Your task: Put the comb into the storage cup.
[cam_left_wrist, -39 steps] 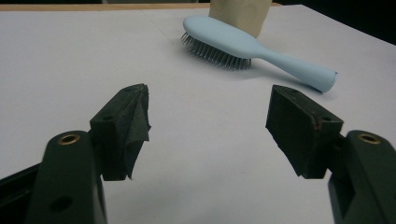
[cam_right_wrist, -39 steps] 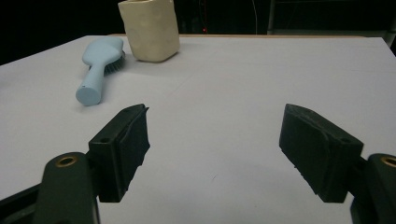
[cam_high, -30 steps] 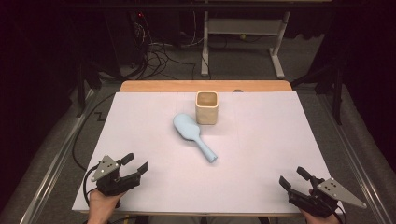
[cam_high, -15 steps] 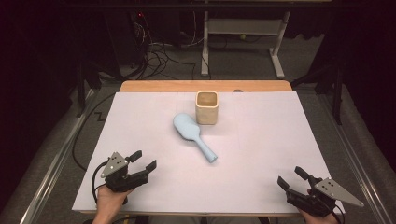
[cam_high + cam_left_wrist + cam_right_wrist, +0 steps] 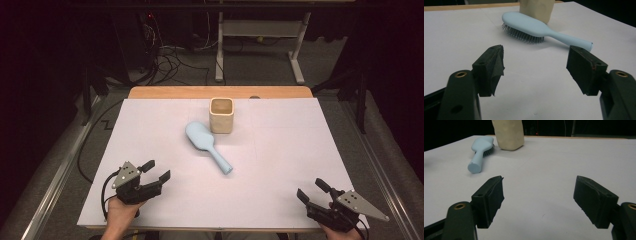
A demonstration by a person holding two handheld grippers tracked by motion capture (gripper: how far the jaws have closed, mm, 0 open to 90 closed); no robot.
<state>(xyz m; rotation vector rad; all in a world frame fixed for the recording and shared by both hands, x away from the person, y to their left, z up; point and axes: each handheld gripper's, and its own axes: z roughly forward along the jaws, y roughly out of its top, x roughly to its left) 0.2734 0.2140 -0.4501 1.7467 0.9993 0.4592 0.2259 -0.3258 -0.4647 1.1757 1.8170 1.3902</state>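
When reaching for the light-blue hairbrush [image 5: 207, 146], aim at the handle [image 5: 220, 162], not the head. Lies mid-table on the white table cover [image 5: 280, 150], bristles down. Head toward the far side, just beside the beige square cup [image 5: 221, 115]; touching or not, cannot tell. Handle slanting back toward the near right, its rounded end free and with bare cover all round it.

Left gripper [image 5: 158, 170]: low over the near-left part of the cover, jaws wide apart, nothing between them, pointed toward the brush but well apart from it. Right gripper [image 5: 310, 189]: at the near-right corner, likewise spread wide and empty, farther from the brush than the left.

Probably light, to judge by the slim moulded plastic body. Stiff in handle and back, so no sagging to expect once lifted. Smooth and slightly glossy, hence likely slippery under the pads; close firmly and squarely across the handle's width instead of pinching at the rounded tip. Head too broad and domed for a sure grip, and springy underneath where the bristles give. Not fragile, though the bristles could bend if pressed hard into the table.

Best to come down over the middle of the handle, one jaw on each side. Sits raised a little off the cover by the bristles, which should leave room for the lower edges of the pads. Mind the cup: a push along the brush could nudge it.
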